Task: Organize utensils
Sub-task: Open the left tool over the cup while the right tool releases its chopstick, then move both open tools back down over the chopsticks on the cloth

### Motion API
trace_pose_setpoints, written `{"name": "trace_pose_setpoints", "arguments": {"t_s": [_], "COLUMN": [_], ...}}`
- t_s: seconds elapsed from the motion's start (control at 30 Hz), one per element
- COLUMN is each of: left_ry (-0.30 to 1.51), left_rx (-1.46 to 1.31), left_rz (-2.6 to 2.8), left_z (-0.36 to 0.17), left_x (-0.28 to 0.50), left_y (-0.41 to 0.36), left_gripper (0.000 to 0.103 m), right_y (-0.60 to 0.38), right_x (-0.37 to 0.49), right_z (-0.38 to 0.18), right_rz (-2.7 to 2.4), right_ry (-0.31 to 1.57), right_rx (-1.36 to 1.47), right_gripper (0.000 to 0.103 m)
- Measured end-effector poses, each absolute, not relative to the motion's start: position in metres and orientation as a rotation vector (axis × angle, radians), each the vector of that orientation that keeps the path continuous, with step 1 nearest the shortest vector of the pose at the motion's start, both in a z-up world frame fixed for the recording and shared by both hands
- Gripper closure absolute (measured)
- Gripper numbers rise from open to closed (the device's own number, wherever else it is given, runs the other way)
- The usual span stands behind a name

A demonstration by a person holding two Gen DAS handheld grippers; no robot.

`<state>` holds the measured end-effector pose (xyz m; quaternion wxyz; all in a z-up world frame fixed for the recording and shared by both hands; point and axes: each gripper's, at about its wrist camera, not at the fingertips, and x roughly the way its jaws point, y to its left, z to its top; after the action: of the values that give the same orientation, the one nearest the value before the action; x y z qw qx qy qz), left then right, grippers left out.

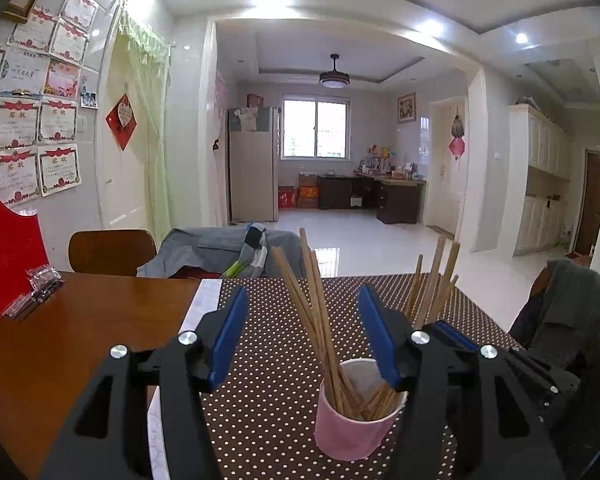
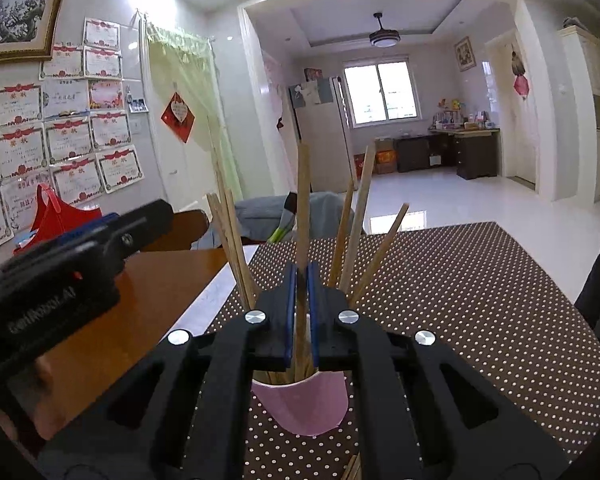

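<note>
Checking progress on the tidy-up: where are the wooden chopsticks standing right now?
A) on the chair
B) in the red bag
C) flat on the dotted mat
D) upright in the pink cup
D: the chopsticks stand leaning in the pink cup, which sits on the dotted mat.

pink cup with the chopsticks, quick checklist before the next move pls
1. Pink cup upright on the dotted mat: ok.
2. Right gripper closed on one chopstick: ok; pads sit against its sides.
3. That chopstick's lower end inside the cup: ok.
4. Left gripper open, pads clear of the chopsticks: ok.
5. Left gripper steadying the cup: not ok; the right blue pad is near the rim, but nothing clamps it.
6. Loose chopsticks left on the mat: cannot tell; something shows at the right wrist view's bottom edge.
</note>
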<state>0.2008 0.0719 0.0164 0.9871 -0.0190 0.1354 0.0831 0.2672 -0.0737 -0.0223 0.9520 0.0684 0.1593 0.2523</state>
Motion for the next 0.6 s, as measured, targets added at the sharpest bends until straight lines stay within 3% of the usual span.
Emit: {"name": "trace_pose_setpoints", "arguments": {"t_s": [0.07, 0.1, 0.13, 0.6], "left_ry": [0.257, 0.251, 0.245, 0.265], "left_rx": [-0.044, -0.044, -0.040, -0.069], "left_rz": [0.159, 0.153, 0.149, 0.084], "left_z": [0.019, 0.020, 0.021, 0.021], "left_x": [0.197, 0.195, 0.192, 0.165], "left_y": [0.070, 0.068, 0.066, 0.059], "left_gripper": [0.046, 0.046, 0.046, 0.044], "right_y": [-0.077, -0.079, -0.082, -0.122], "right_x": [0.265, 0.263, 0.260, 0.223], "right_z": [-0.019, -0.018, -0.017, -0.009], "right_rz": [0.504, 0.500, 0.496, 0.453], "right_ry": [0.319, 0.315, 0.306, 0.298], "right_rx": [0.146, 0.150, 0.153, 0.128], "right_gripper": [0.077, 0.057, 0.051, 0.045]}}
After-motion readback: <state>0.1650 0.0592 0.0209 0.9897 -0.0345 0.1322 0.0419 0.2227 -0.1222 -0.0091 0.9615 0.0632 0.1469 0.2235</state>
